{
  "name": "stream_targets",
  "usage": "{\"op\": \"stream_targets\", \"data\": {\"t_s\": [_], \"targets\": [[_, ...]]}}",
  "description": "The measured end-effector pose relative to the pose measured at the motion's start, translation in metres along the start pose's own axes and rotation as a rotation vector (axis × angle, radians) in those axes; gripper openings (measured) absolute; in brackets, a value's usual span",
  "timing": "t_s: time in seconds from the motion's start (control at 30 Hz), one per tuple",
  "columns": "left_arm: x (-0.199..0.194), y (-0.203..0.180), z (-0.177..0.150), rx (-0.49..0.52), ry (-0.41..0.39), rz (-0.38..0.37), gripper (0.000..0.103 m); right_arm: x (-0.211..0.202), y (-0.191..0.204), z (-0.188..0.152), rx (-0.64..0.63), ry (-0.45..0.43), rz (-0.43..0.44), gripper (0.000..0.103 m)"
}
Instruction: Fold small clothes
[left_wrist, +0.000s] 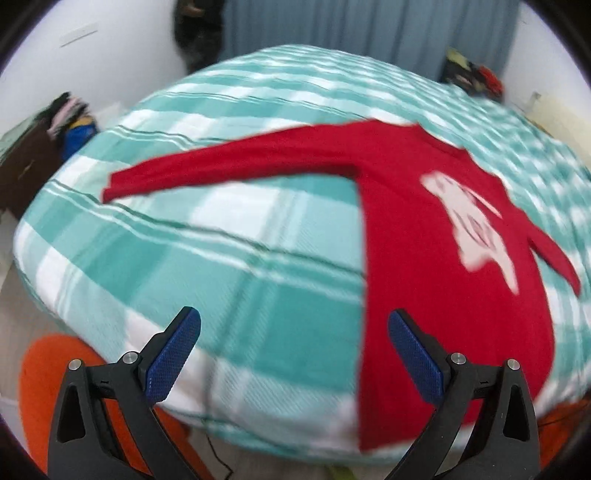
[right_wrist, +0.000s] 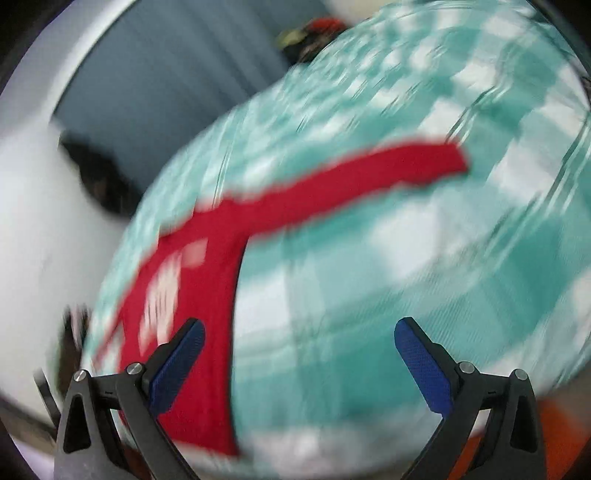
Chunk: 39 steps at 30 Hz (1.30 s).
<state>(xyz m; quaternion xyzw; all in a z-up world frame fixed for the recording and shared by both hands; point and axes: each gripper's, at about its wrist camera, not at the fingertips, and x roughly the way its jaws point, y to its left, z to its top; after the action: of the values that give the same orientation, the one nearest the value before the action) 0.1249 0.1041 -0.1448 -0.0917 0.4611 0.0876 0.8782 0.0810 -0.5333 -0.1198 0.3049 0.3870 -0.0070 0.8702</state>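
A small red long-sleeved top (left_wrist: 424, 266) with a white print lies flat on a teal and white checked cover (left_wrist: 221, 236), sleeves spread out. My left gripper (left_wrist: 293, 325) is open and empty, above the cover just left of the top's body near its hem. In the right wrist view the top (right_wrist: 218, 280) lies to the left with one sleeve stretching right. My right gripper (right_wrist: 299, 336) is open and empty above the cover (right_wrist: 406, 258), its left finger over the top's side edge. Both views are blurred.
Piles of other clothes sit at the cover's far left (left_wrist: 70, 118) and far right (left_wrist: 472, 77). A grey curtain (left_wrist: 369, 26) hangs behind. An orange object (left_wrist: 51, 373) lies below the cover's near edge.
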Motion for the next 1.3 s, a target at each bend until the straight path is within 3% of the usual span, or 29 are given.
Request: {"op": "stream_targets", "data": {"t_s": [0.17, 0.27, 0.33, 0.43, 0.6, 0.63, 0.67, 0.7, 0.77, 0.83, 0.97, 1.1, 1.2, 1.3], "targets": [[0.017, 0.02, -0.006, -0.078, -0.009, 0.081, 0.101, 0.021, -0.08, 0.087, 0.363, -0.123, 0.136, 0.096], [0.025, 0.026, -0.017, -0.108, 0.035, 0.084, 0.101, 0.062, -0.121, 0.101, 0.538, -0.086, 0.169, 0.086], [0.027, 0.022, -0.017, -0.092, 0.033, 0.096, 0.101, 0.085, -0.146, 0.097, 0.628, -0.052, 0.13, 0.082], [0.032, 0.019, -0.017, -0.073, 0.041, 0.12, 0.101, 0.106, -0.164, 0.1, 0.653, -0.041, 0.085, 0.072], [0.041, 0.014, -0.019, -0.054, 0.063, 0.159, 0.102, 0.127, -0.167, 0.123, 0.584, -0.048, -0.009, 0.06], [0.041, 0.014, -0.019, -0.053, 0.064, 0.161, 0.102, 0.13, -0.167, 0.124, 0.572, -0.048, -0.029, 0.047], [0.041, 0.014, -0.019, -0.053, 0.065, 0.163, 0.102, 0.132, -0.167, 0.125, 0.551, -0.042, -0.061, 0.021], [0.042, 0.014, -0.019, -0.054, 0.066, 0.162, 0.102, 0.133, -0.167, 0.126, 0.521, -0.029, -0.126, 0.008], [0.041, 0.015, -0.019, -0.058, 0.066, 0.156, 0.102, 0.131, -0.16, 0.128, 0.471, -0.027, -0.168, 0.007], [0.041, 0.016, -0.019, -0.062, 0.066, 0.149, 0.102, 0.121, -0.139, 0.142, 0.383, -0.051, -0.188, 0.007], [0.043, 0.017, -0.019, -0.07, 0.065, 0.14, 0.102, 0.095, -0.05, 0.181, 0.131, -0.101, -0.066, 0.007], [0.044, 0.019, -0.018, -0.087, 0.069, 0.124, 0.102, 0.076, 0.099, 0.2, -0.164, -0.091, 0.16, 0.007], [0.043, 0.02, -0.019, -0.093, 0.071, 0.113, 0.102, 0.086, 0.202, 0.182, -0.302, -0.036, 0.31, 0.007], [0.042, 0.021, -0.02, -0.098, 0.073, 0.108, 0.102, 0.119, 0.277, 0.154, -0.379, 0.041, 0.421, 0.007]]}}
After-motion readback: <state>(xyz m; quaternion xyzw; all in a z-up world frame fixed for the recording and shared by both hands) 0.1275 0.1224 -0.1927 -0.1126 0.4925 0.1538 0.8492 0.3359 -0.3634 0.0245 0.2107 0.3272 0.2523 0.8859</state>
